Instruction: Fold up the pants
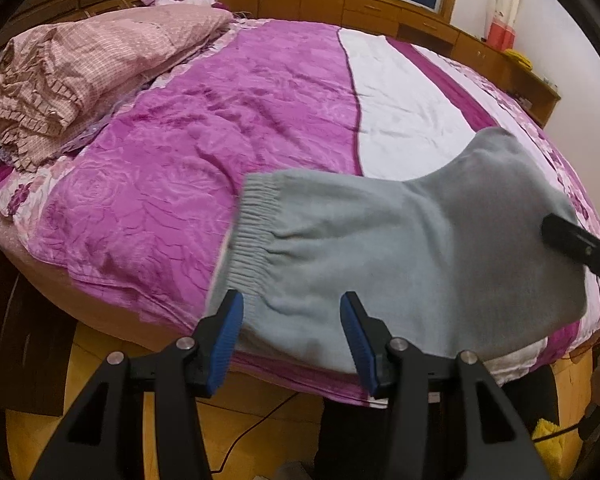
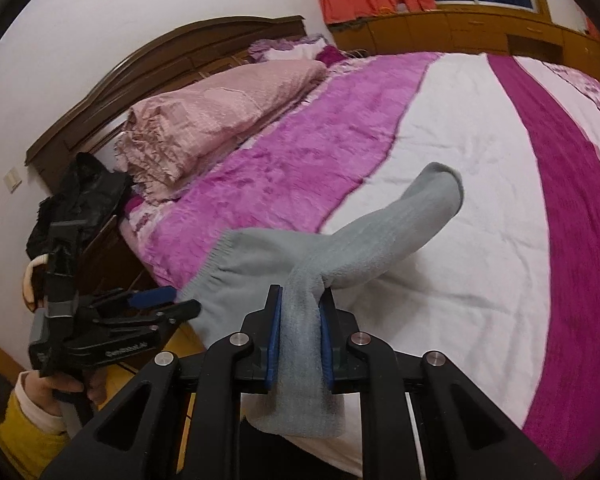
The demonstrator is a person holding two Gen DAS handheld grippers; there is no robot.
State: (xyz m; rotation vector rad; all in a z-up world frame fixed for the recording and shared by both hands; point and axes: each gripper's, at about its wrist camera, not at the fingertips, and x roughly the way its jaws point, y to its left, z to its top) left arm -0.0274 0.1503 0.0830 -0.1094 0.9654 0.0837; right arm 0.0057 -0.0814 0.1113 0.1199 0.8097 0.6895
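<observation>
right gripper [image 2: 300, 312]: pinching a bunched leg of the grey pants [image 2: 260, 268], probably to carry it over for the fold | left gripper [image 1: 292, 320]: spread, holding nothing, waistband [image 1: 244, 236] side just past its pads | pants: mostly flat near the bed [image 1: 220, 120] edge, one cuff [image 2: 440, 184] raised

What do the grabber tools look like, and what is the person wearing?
Both grabbers are black plastic with triangular cut-outs and round silver bolts. The left gripper and right gripper have ridged blue pads on their fingers. White lettering runs along the left one's side. The person wears a yellow sleeve over a white cuff.
</observation>
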